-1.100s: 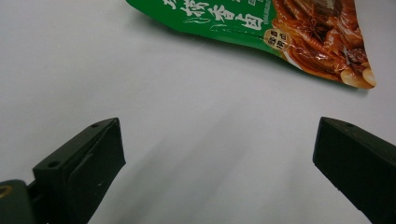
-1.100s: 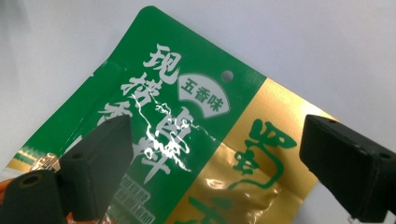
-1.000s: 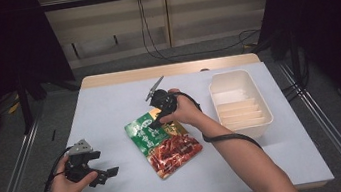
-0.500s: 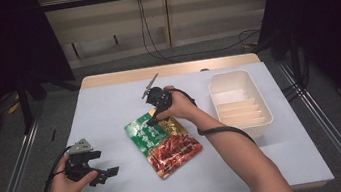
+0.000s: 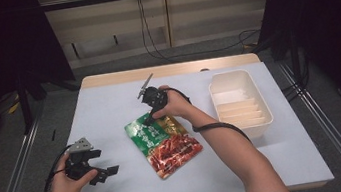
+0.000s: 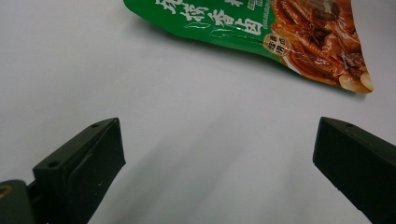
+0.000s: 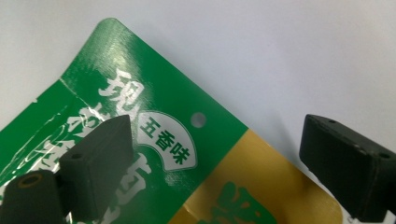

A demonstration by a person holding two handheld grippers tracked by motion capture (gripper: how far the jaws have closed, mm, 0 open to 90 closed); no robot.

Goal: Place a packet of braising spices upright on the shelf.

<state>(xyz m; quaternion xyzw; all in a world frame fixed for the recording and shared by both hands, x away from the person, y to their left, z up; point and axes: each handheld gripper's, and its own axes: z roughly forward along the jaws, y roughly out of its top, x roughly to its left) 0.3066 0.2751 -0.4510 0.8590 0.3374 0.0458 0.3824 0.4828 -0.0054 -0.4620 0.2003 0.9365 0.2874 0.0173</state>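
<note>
A green and red snack packet (image 5: 165,144) lies flat in the middle of the white table (image 5: 110,109). My right gripper (image 5: 152,115) hangs over the packet's far green corner, pointing down at it. In the right gripper view the gripper (image 7: 219,158) is open, its jaws straddling that corner of the packet (image 7: 154,140), with one jaw above the print and the other above the table. My left gripper (image 5: 108,174) rests low at the front left, well apart from the packet. It is open (image 6: 219,158) and holds nothing, with the packet (image 6: 261,28) lying farther ahead.
A white plastic tray (image 5: 240,101) with ribbed inner dividers stands at the table's right side. Cables run across the floor behind the table. A wooden strip (image 5: 170,70) edges the table's far side.
My right gripper has shifted slightly back and left, towards the packet's far corner. The left gripper and the packet have stayed put.
</note>
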